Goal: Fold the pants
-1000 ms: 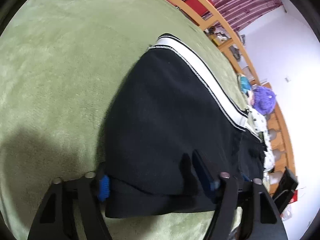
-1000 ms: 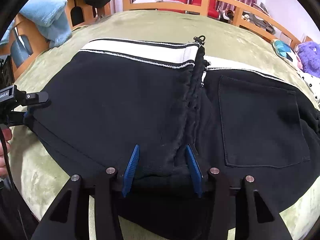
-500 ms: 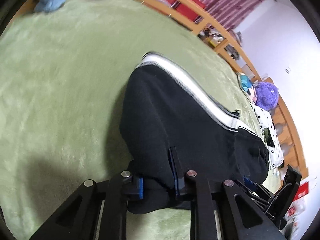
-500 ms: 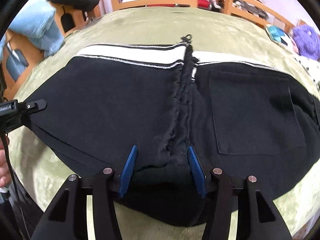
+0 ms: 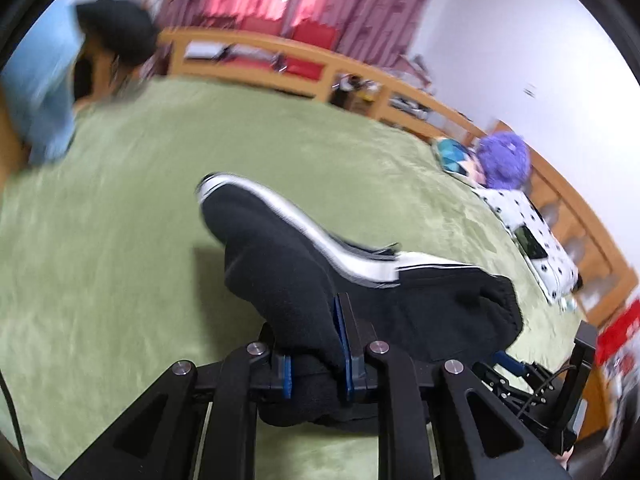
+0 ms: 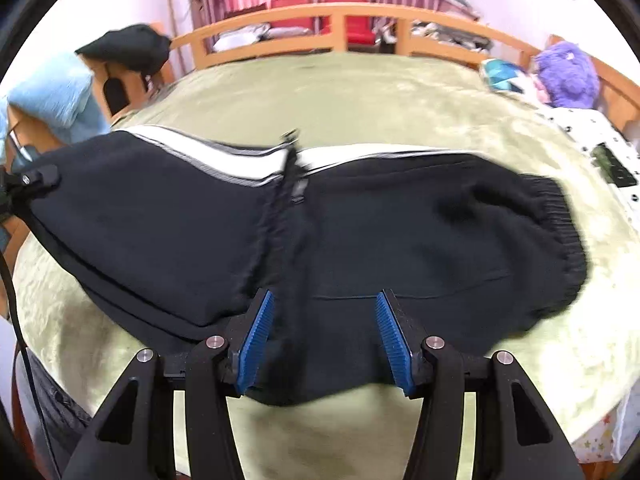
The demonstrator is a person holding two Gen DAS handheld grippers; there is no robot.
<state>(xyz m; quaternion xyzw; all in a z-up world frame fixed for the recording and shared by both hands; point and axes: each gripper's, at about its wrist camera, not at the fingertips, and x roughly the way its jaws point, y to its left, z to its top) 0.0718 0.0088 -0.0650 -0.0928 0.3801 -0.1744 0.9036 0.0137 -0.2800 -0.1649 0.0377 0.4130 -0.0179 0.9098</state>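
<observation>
Black pants (image 6: 400, 232) with a white side stripe (image 6: 208, 152) lie across a green blanket (image 6: 360, 92). My left gripper (image 5: 312, 340) is shut on a bunched edge of the pants (image 5: 280, 264) and holds that end up off the blanket; its left finger is hidden behind the cloth. It also shows at the pants' left end as my left gripper (image 6: 36, 178). My right gripper (image 6: 324, 312) is shut on a thick fold at the pants' near edge, by the middle seam. Cloth hangs below its pads. A ribbed cuff (image 6: 568, 240) curls at the right.
A wooden bed rail (image 6: 340, 12) runs along the far side. A purple plush toy (image 6: 568, 76) and a dotted cloth (image 6: 592, 132) with a phone on it lie at the right. A blue towel (image 6: 52, 96) and a dark garment (image 6: 128, 46) sit on a wooden stand at left.
My left gripper went from open around the pants' edge to shut on it, then rose with the cloth. My right gripper lifted its fold, and the pants bunched and left the blanket.
</observation>
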